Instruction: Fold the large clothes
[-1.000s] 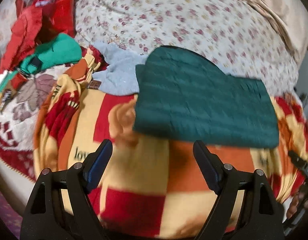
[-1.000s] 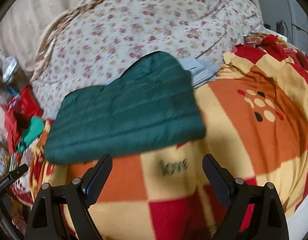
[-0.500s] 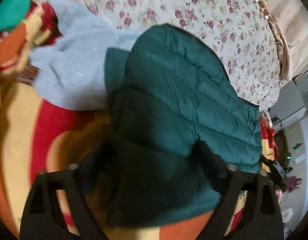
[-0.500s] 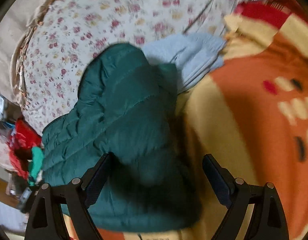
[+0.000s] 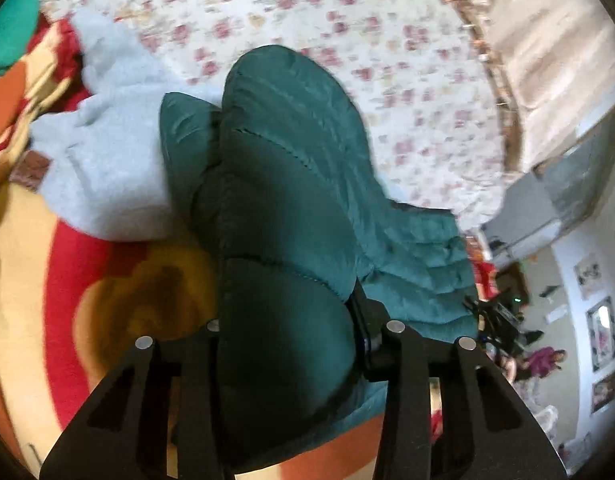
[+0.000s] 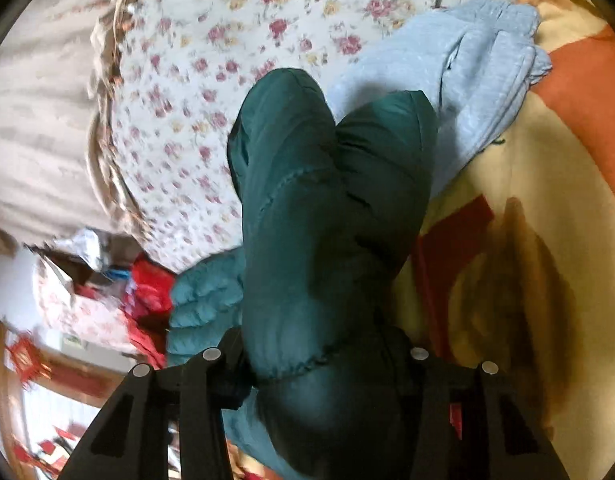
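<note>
**Inspector A:** Notably, we found the green quilted jacket (image 5: 291, 208) lying on the bed, its near edge across the patterned blanket (image 5: 87, 292) and its far end reaching the floral bedspread (image 5: 387, 60). A pale grey garment (image 5: 107, 168) lay touching it on one side.

**Inspector B:** We recorded the same. The left claw (image 5: 287, 344) was closing with a puffed fold of the jacket between its jaws, the fabric bulging up between the arms. The right claw (image 6: 319, 360) was likewise closing on a second bunch of the jacket. In both views the padding filled the gap and looked pinched.

**Inspector A:** On materials, we noted a smooth, faintly glossy shell, stitched in horizontal channels, each channel swollen and rounded. The grey garment looked matte and fleecy; the blanket plush, in red, orange and cream blocks.

**Inspector B:** We judged the jacket light, soft and springy, with no stiffness of its own. The slick shell could slide out of a shallow pinch, and trapped air would make folds puff back open.

**Inspector A:** Agreed. We advised taking hold at a stitched seam or hem, where the filling is thin, one claw toward each side of the near edge, so the panel lifts evenly. Snagging the shell seemed a minor risk.
</note>
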{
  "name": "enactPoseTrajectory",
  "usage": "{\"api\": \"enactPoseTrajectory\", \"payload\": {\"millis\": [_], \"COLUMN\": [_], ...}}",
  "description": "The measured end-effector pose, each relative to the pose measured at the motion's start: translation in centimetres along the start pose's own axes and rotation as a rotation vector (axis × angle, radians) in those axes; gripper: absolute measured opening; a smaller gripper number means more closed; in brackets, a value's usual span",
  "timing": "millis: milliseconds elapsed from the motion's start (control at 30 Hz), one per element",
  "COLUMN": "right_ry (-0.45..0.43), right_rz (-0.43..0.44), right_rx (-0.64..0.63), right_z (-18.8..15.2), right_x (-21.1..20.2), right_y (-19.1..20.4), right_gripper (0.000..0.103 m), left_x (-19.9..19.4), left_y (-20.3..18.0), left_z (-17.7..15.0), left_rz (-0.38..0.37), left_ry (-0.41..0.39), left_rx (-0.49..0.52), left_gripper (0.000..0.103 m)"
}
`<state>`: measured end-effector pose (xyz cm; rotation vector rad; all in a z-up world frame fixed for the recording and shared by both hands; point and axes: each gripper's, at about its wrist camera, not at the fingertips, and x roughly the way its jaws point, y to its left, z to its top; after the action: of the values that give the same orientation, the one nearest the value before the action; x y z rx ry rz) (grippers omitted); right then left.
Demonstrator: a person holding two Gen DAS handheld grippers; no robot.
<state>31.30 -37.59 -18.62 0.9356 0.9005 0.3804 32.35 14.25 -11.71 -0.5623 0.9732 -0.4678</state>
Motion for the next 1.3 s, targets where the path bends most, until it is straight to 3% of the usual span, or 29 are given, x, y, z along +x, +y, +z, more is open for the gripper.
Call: {"api": "enactPoseTrajectory", "payload": {"millis": [67,167,333,433,600,733,933,1067,1133,1300], "right_ry": [-0.005,-0.023,-0.056,-0.132,-0.292,-0.286,-0.204,-0.178,-0.162,-0.151], "right_rz": [0.011,0.02,-0.109,-0.194,-0.34,-0.396,-0.46,-0.561,-0.59,-0.564], "right_rx": [0.045,0.076,0.019,-0.039,-0.148,-0.26,-0.353,-0.39,-0.388,-0.394], "right_z": [-0.4,-0.8,-0.7,-0.8,-1.3,-0.4,1.9,4.1,5.1,5.9], "right_x": [0.5,0.3,-1.0,-3.0,-7.0,-5.7,0.7,5.7,7.4,8.5], "right_y": [-1.7,-2.3,-0.3,1.3,4.2,6.9,9.9,10.5,9.8,8.3], "right_gripper": [0.051,0.056,0.064,0.065,0.066,0.066,0.066,0.067,0.067,0.08], "left_x": [1.1,1.1,0.1,-1.5,-5.3,-6.9,-1.6,4.0,5.4,5.9], "left_y": [1.6,1.7,1.3,1.6,1.5,1.0,-1.6,-0.8,-0.1,0.5], "left_z": [-0.2,-0.7,-0.8,-0.8,0.3,1.8,5.6,8.9,9.4,8.7], "left_rz": [0.052,0.069,0.099,0.092,0.116,0.167,0.222,0.314,0.369,0.381], "left_ry": [0.039,0.044,0.009,-0.022,-0.148,-0.253,-0.2,-0.054,-0.021,-0.039], "left_rx": [-0.039,-0.03,-0.022,-0.036,-0.02,-0.04,-0.023,-0.055,-0.035,0.041], "left_gripper": [0.05,0.055,0.058,0.058,0.058,0.058,0.061,0.062,0.062,0.063]}}
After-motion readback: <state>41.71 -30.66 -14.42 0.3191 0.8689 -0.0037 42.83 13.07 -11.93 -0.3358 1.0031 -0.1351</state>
